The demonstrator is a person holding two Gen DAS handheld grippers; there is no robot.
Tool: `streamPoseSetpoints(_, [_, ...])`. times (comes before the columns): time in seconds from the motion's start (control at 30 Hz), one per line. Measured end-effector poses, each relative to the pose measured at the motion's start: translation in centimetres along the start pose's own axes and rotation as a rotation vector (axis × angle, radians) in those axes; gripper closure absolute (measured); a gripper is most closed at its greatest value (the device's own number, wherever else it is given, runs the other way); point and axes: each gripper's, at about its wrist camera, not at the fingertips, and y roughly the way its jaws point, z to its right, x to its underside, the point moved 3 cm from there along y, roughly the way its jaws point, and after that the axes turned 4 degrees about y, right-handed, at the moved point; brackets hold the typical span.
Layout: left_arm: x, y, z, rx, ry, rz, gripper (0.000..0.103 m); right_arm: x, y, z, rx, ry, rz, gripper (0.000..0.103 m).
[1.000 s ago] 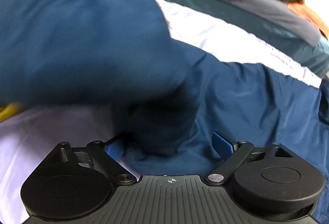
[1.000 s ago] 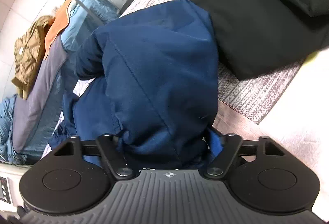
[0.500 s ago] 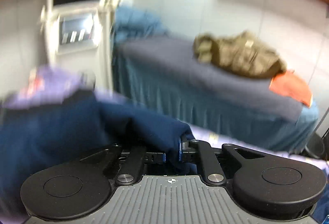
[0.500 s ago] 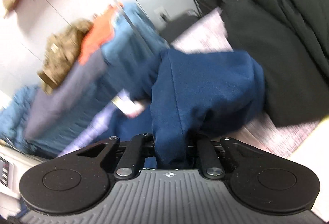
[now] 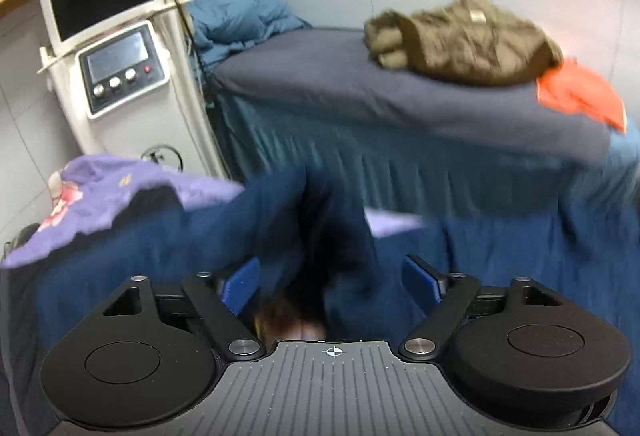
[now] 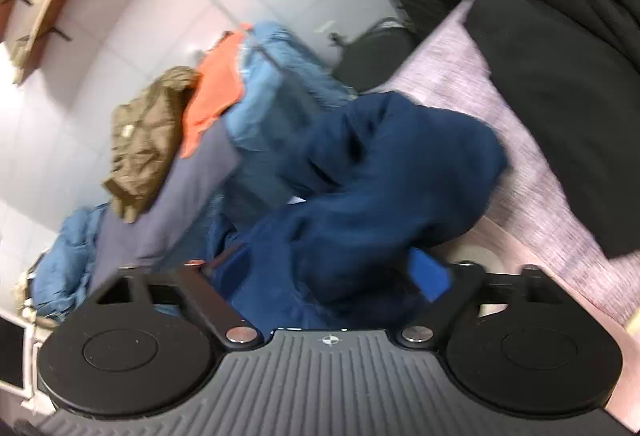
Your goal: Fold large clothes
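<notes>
A large navy blue garment (image 5: 312, 232) lies bunched in front of my left gripper (image 5: 332, 276). The left jaws stand wide apart, and blue cloth sits loose between the blue pads (image 5: 240, 282). In the right wrist view the same navy garment (image 6: 400, 171) is heaped over my right gripper (image 6: 328, 268). Those jaws are also spread wide, with one blue pad (image 6: 428, 274) showing and cloth draped between them, not pinched.
A lilac garment (image 5: 104, 187) lies at left. A grey-topped bed (image 5: 360, 91) behind carries an olive jacket (image 5: 460, 39) and an orange cloth (image 5: 580, 95). A white machine with screens (image 5: 116, 63) stands at back left. A black coat (image 6: 560, 75) lies at right.
Half a second ago both grippers were shut on the navy garment and lifting it. Now both have opened and the cloth has slumped between the jaws.
</notes>
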Motion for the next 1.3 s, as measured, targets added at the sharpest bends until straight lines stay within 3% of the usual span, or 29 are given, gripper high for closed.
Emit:
streamPoseSetpoints(0.17, [6.2, -2.3, 2.9, 0.107, 0.167, -0.091, 0.0, 4.2, -1.6, 2.7, 0.065, -0.145, -0.086, 0.018])
streamPoseSetpoints(0.37, [12.2, -8.5, 5.5, 0.196, 0.47, -0.047, 0.0, 10.3, -4.8, 4.0, 0.151, -0.494, -0.146, 0.016])
streamPoseSetpoints(0.5, [15.2, -12.2, 4.4, 0.301, 0.465, -0.076, 0.0, 13.3, -7.0, 4.3, 0.16, -0.648, -0.152, 0.01])
streamPoseSetpoints(0.6, [17.9, -15.5, 3.3, 0.399, 0.438, -0.133, 0.0, 15.4, -7.2, 5.0, 0.167, -0.691, -0.217, 0.01])
streamPoseSetpoints(0.7, [20.7, -18.2, 2.0, 0.439, 0.432, -0.201, 0.0, 17.4, -7.3, 5.4, 0.184, -0.7, -0.263, 0.01])
streamPoseSetpoints(0.93, [27.4, -19.2, 1.9, 0.377, 0.532, -0.282, 0.0, 19.6, -6.8, 5.8, 0.151, -0.595, -0.337, 0.01])
streamPoseSetpoints(1.03, [28.6, -17.2, 3.1, 0.247, 0.534, -0.275, 0.0, 20.0, -6.4, 5.5, 0.143, -0.594, -0.356, 0.01])
streamPoseSetpoints(1.17, [27.4, -13.9, 4.0, 0.139, 0.48, -0.256, 0.0, 20.6, -7.2, 4.8, 0.126, -0.622, -0.351, 0.01])
streamPoseSetpoints(1.3, [21.7, -13.5, 4.6, 0.184, 0.367, -0.128, 0.0, 21.3, -8.1, 5.0, 0.146, -0.662, -0.345, 0.01])
